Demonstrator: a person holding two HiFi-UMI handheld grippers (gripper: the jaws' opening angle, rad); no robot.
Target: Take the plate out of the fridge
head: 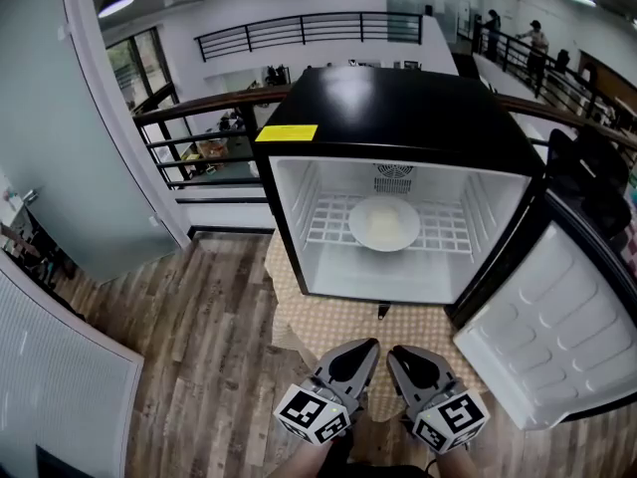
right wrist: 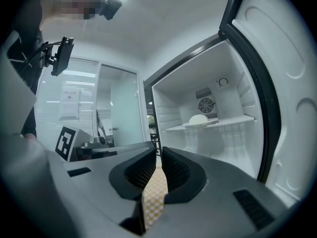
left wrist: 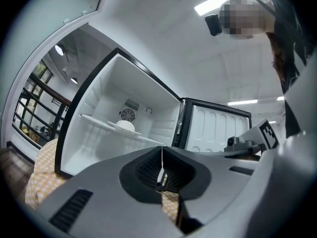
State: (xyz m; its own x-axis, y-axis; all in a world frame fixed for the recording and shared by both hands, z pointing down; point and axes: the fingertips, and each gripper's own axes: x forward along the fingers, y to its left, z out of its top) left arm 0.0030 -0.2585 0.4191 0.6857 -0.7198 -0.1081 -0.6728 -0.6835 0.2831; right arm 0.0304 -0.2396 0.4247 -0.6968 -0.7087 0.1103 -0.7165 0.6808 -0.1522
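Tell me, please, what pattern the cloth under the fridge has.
The cloth has a small tan-and-white check pattern; the head view shows it best.

Grey left gripper [head: 369, 346] and right gripper [head: 396, 351] bear black-and-white marker cubes [head: 312, 413].

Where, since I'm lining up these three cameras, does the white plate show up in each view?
Head view: the plate sits upper centre, on the wire shelf inside the open fridge.
Left gripper view: left of centre, on the same shelf, seen edge-on.
Right gripper view: right of centre, on the shelf, seen edge-on.
Shared landmark: the fan grille on the fridge's back wall, just behind and above the plate in all three views.
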